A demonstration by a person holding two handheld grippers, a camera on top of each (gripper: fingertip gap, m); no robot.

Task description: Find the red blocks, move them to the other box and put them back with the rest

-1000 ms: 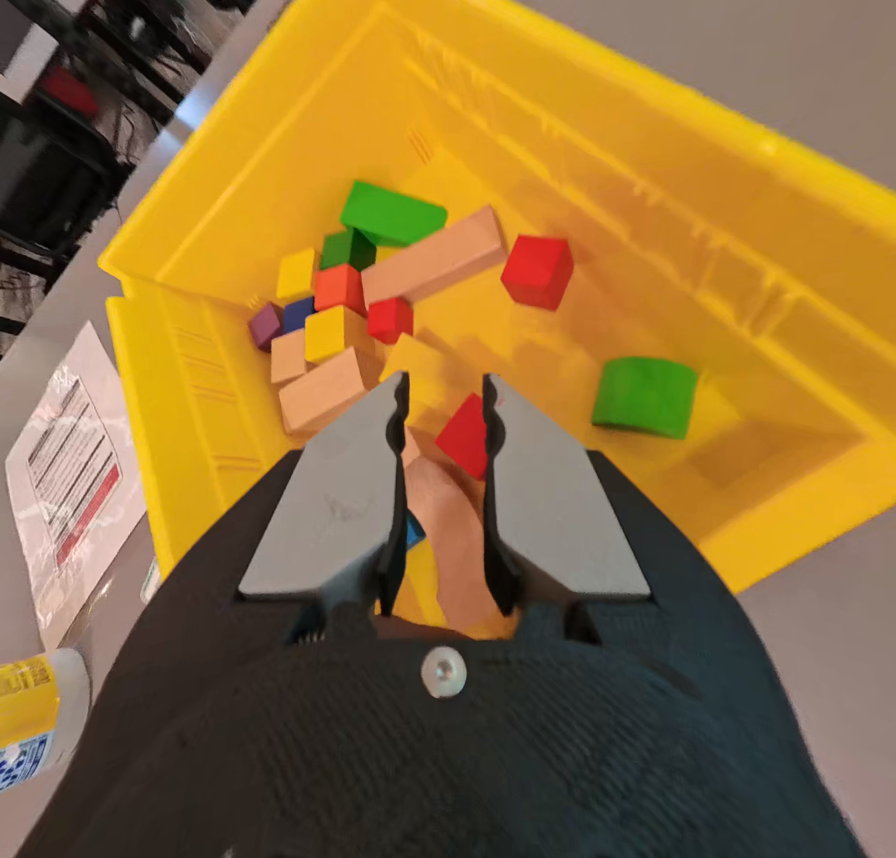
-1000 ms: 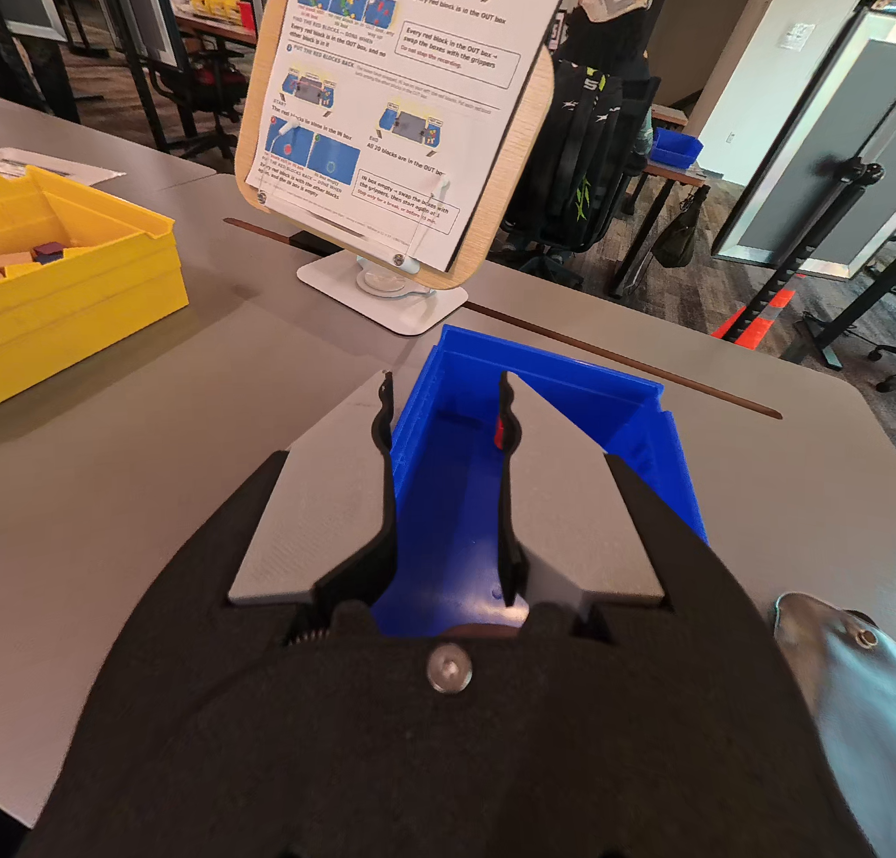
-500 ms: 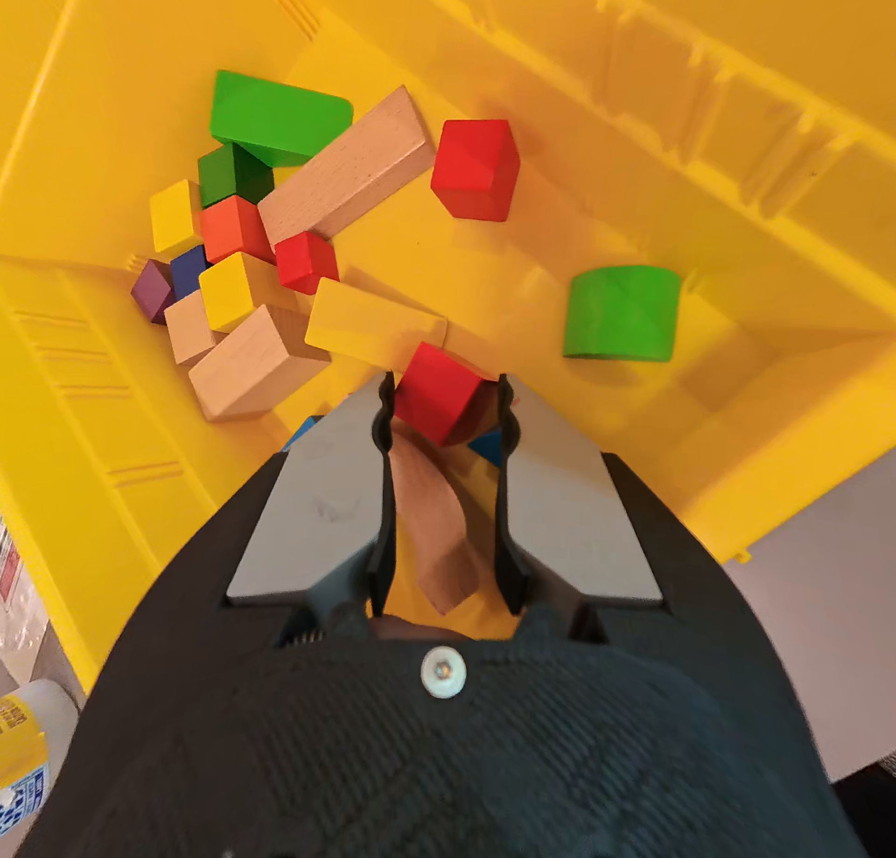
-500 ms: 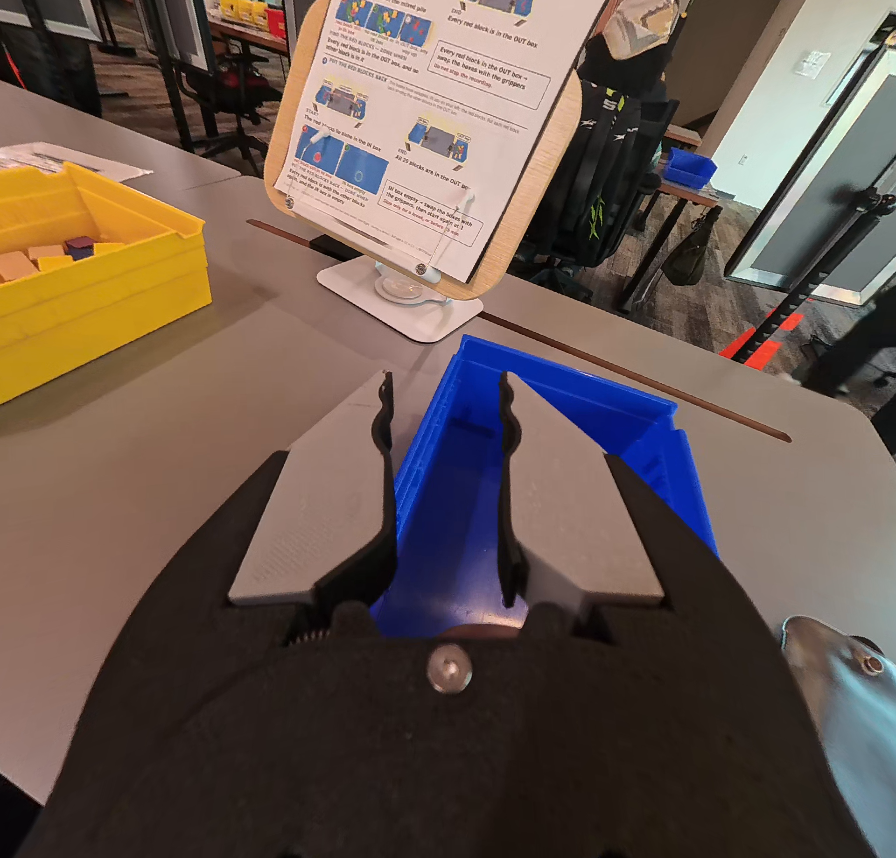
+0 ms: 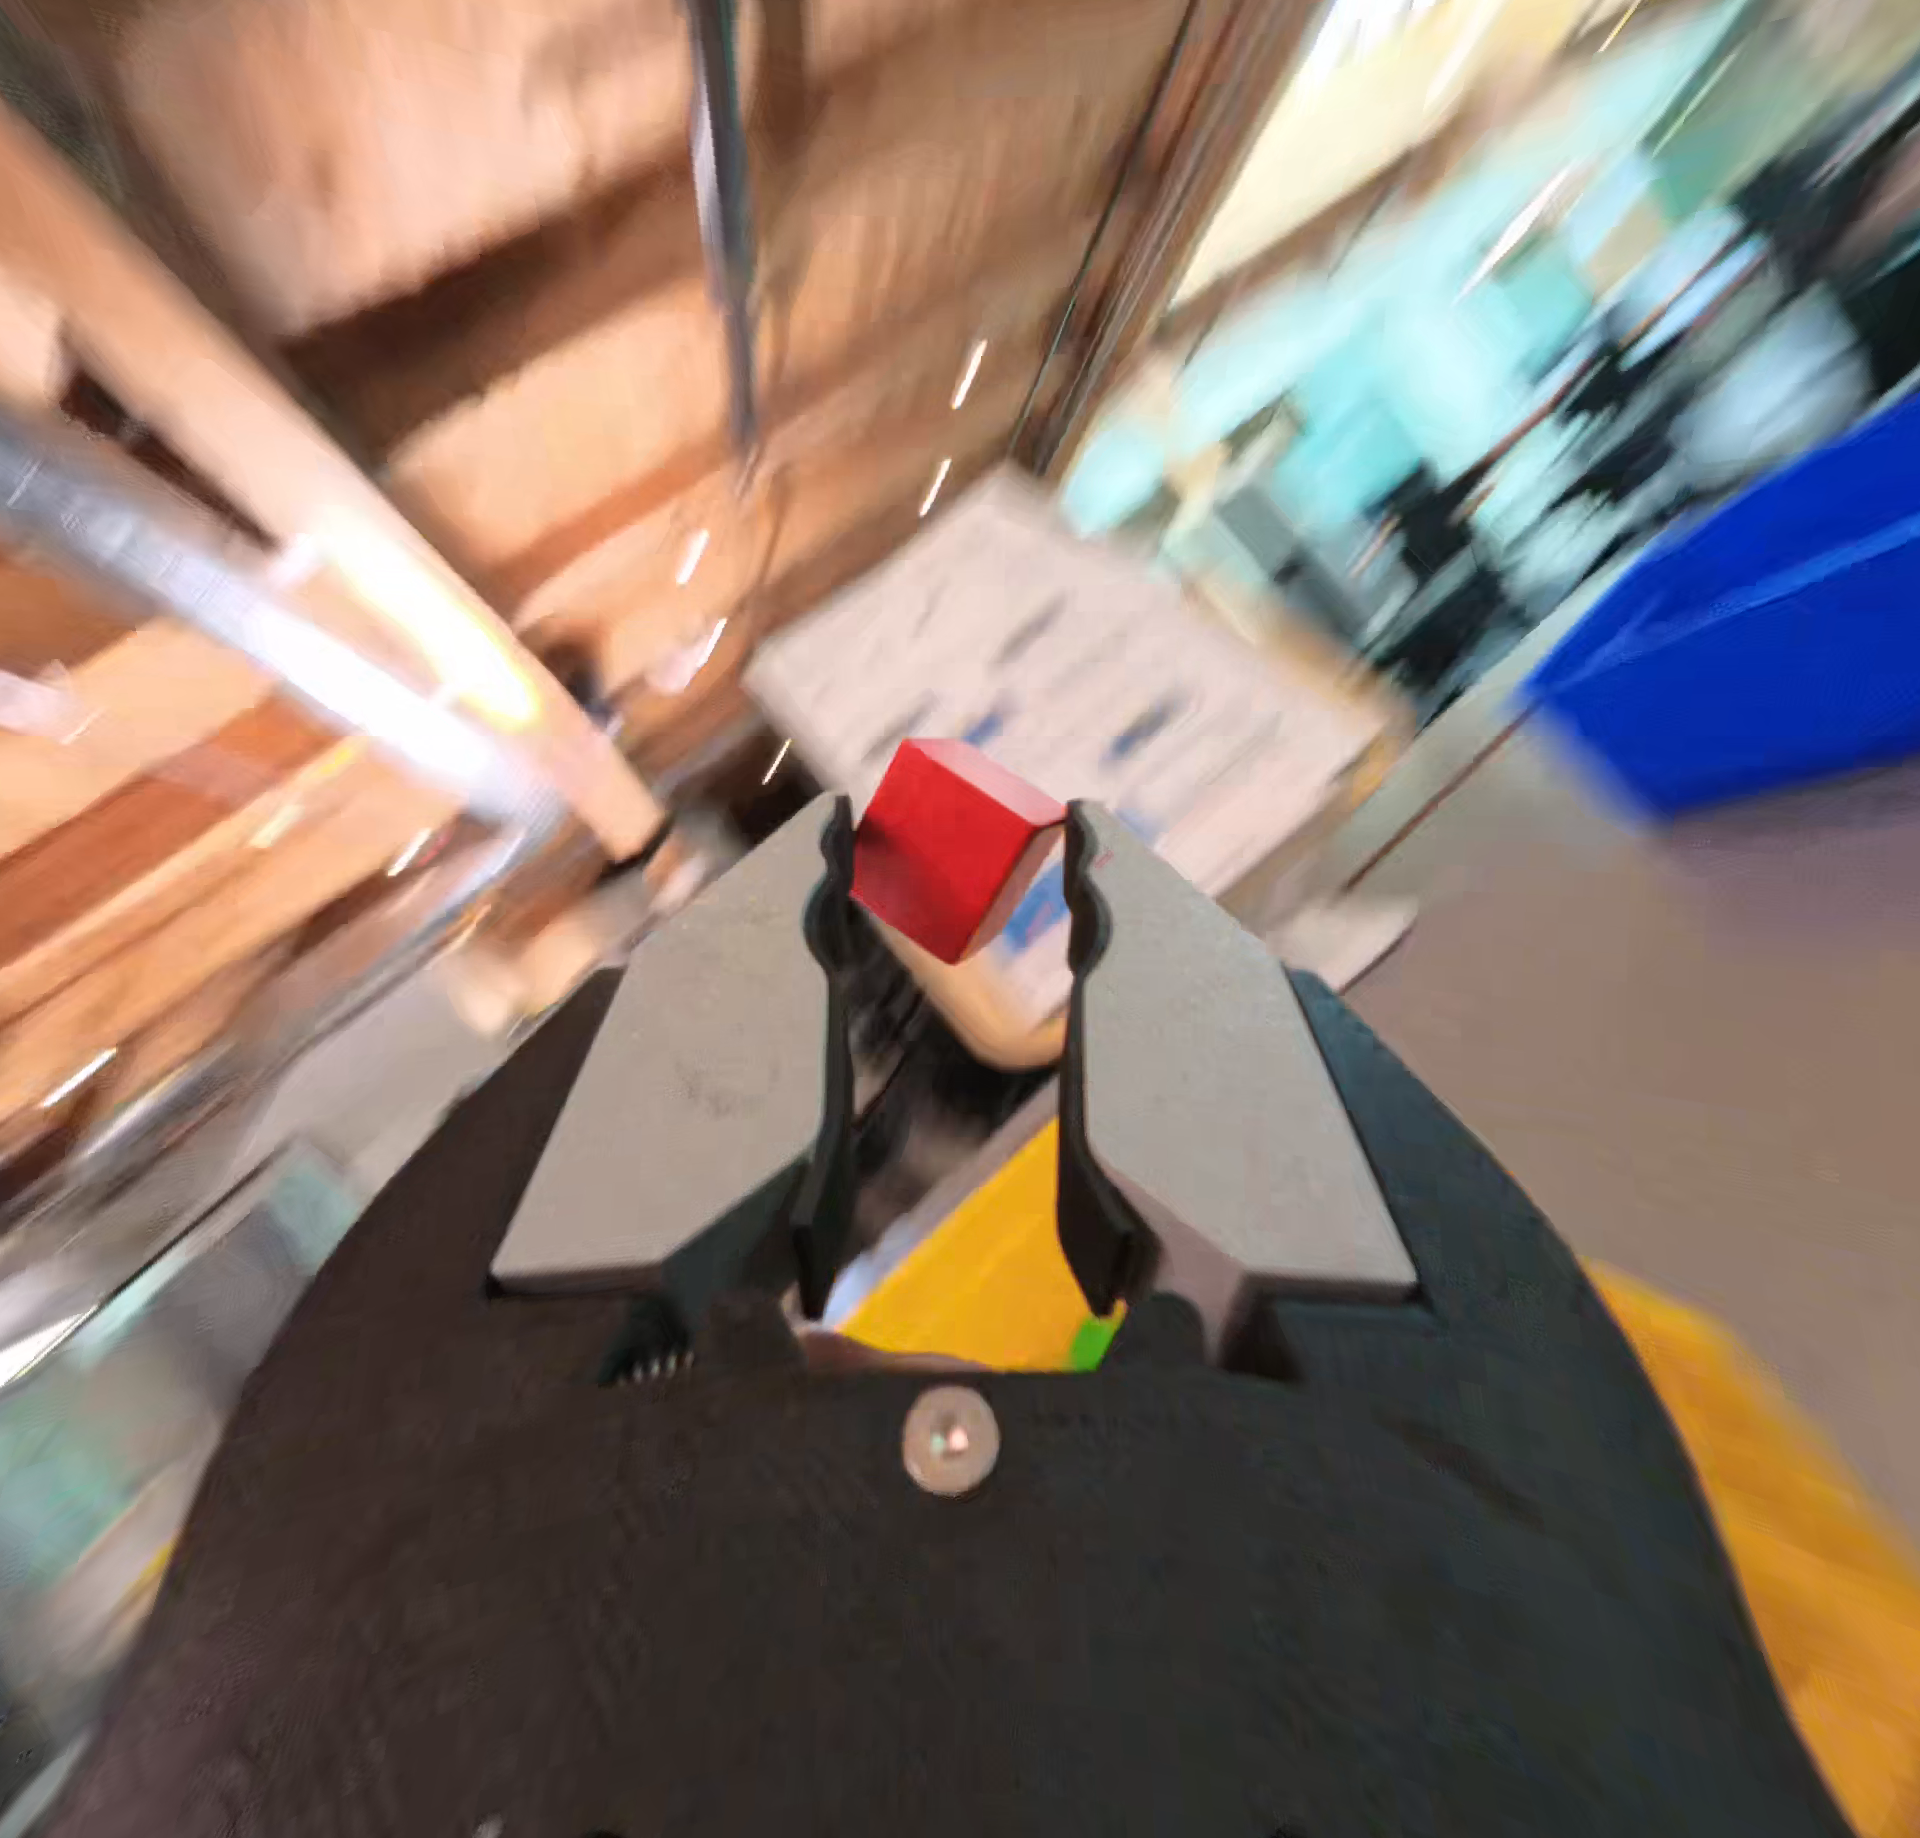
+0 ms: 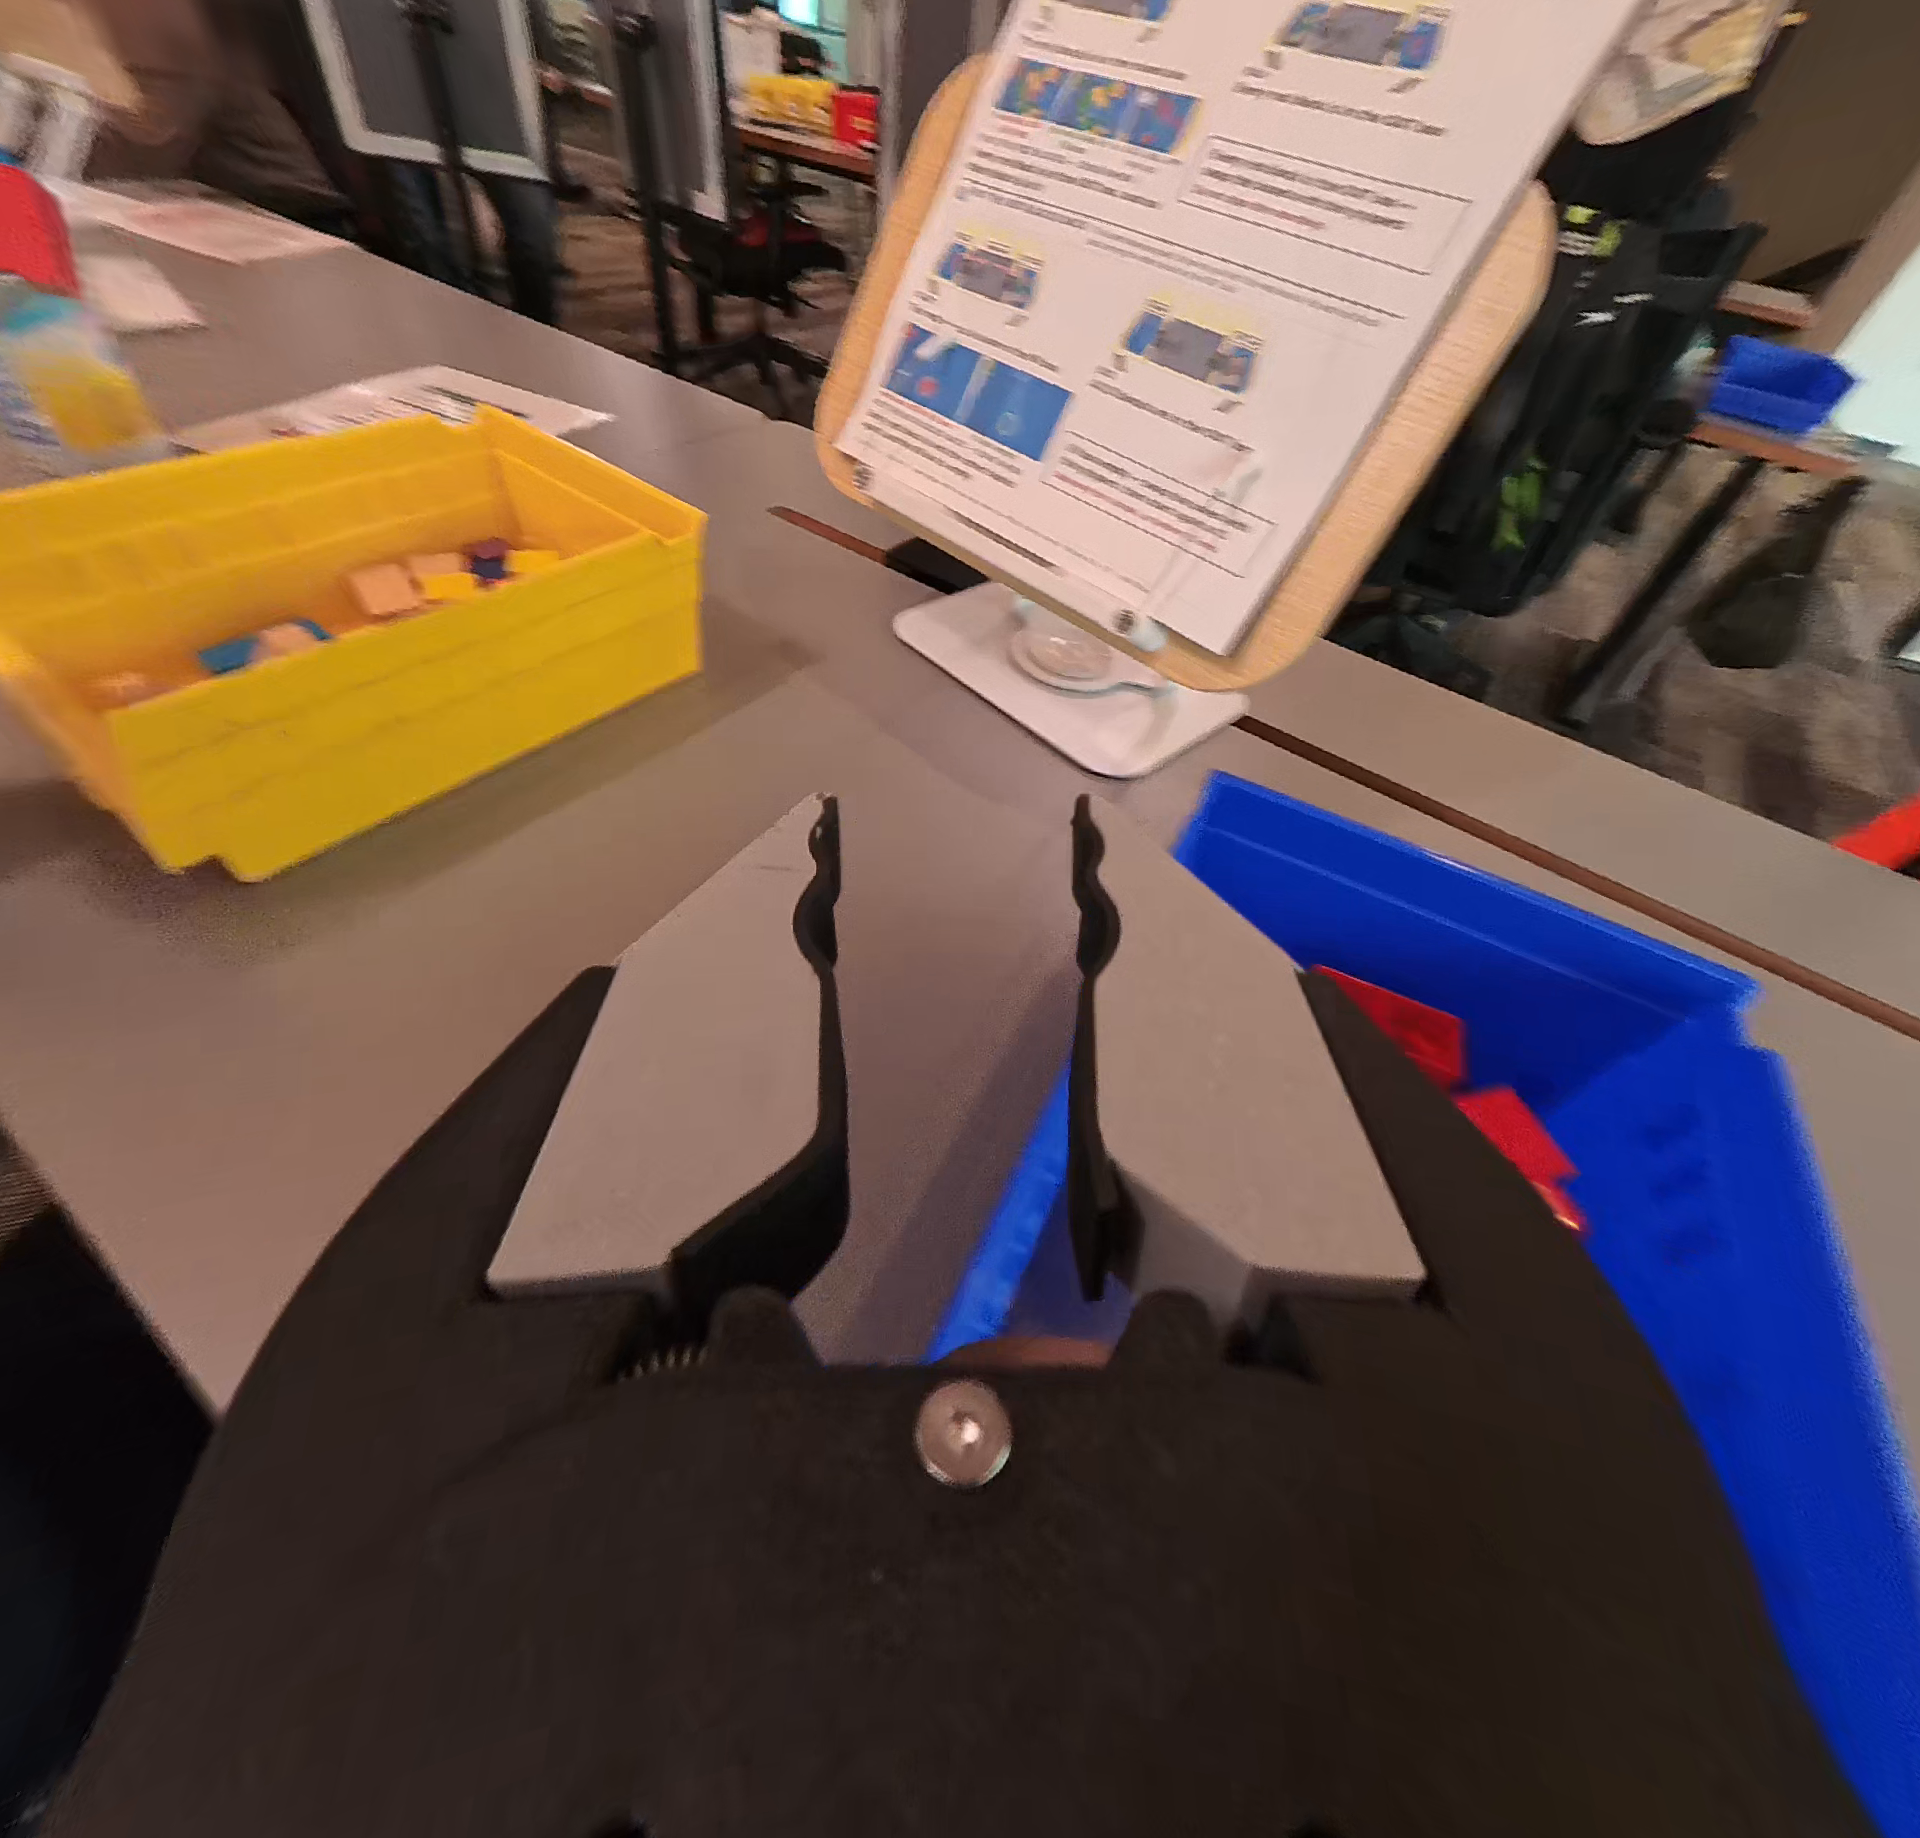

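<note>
My left gripper point(image 5: 948, 832) is shut on a red block point(image 5: 940, 874), held at the fingertips and lifted in the air above the yellow box point(image 5: 987, 1258). That view is blurred by motion. The blue box point(image 5: 1756, 666) shows at its right. In the right wrist view, my right gripper point(image 6: 948, 832) is open and empty over the grey table, just left of the blue box point(image 6: 1662, 1113), which holds red blocks point(image 6: 1496, 1123). The yellow box point(image 6: 343, 697) with mixed coloured blocks stands at the left.
An instruction sheet on a wooden stand point(image 6: 1174, 334) stands at the back of the table point(image 6: 312, 1009). A bottle point(image 6: 52, 354) and papers point(image 6: 416, 401) lie behind the yellow box. Chairs and stands fill the room beyond.
My left gripper has closed on a red block in the yellow box and lifted it out, swinging up and toward the blue box. My right gripper has shifted left off the blue box.
</note>
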